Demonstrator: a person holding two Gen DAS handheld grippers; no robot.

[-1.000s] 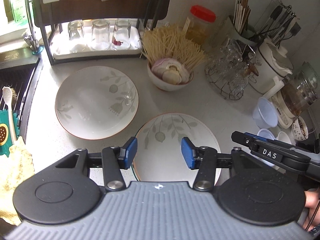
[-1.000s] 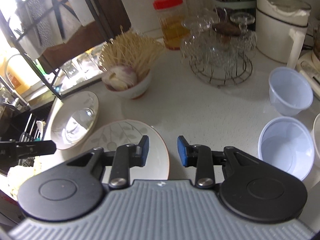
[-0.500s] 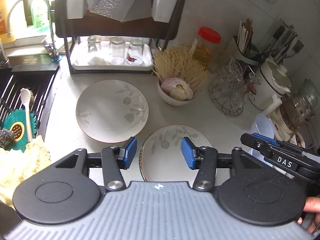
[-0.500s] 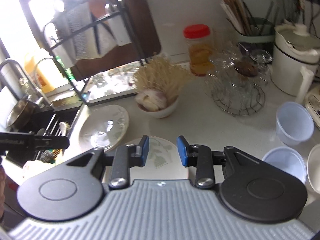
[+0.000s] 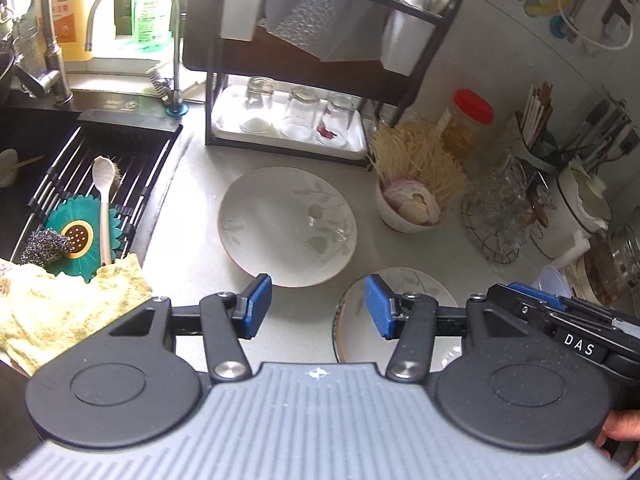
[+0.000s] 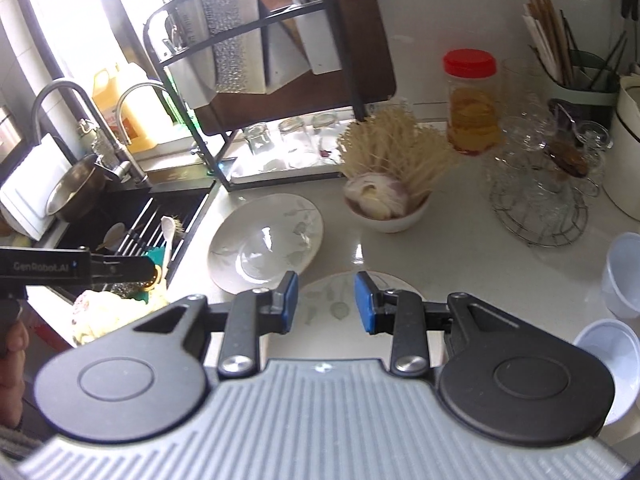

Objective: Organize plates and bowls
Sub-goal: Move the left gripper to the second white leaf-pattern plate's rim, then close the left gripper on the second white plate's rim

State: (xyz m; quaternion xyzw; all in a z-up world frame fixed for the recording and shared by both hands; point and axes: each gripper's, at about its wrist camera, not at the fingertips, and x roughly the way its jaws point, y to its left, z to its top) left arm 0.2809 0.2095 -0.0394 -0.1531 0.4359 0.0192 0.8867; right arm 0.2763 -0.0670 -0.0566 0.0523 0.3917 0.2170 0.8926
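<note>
1. Both grippers have lifted and drawn back since a second ago: the counter now sits lower and smaller in each view, and more of the sink and rack has come into sight.
2. Left gripper [image 5: 318, 306]: jaws opening, nothing between them; bare counter shows in the gap.
3. Right gripper [image 6: 325, 302]: fingers apart at a moderate gap, empty, above the small plate.
4. Large plate [image 5: 286, 226]: flat on the counter, leaf pattern, in front of the rack.
5. Small plate [image 5: 400, 284]: flat, just beside the large plate toward the near edge; the two appear apart.
6. Plastic bowls [image 6: 624, 274]: two translucent ones at the right of the counter, well apart from the plates.
7. Step, as judged: surveying before a pick; nothing stacked yet.
8. Next move, as judged: descend to a plate's rim and get one finger under it, since it lies flat.
9. Surface: pale speckled counter [image 5: 192, 280], glossy and crowded.
10. Room: kitchen; black sink [image 5: 60, 152] with taps, black rack [image 5: 304, 60] over upturned glasses, ceramic bowl [image 5: 404, 216] of food, red-lidded jar [image 5: 468, 120].
</note>
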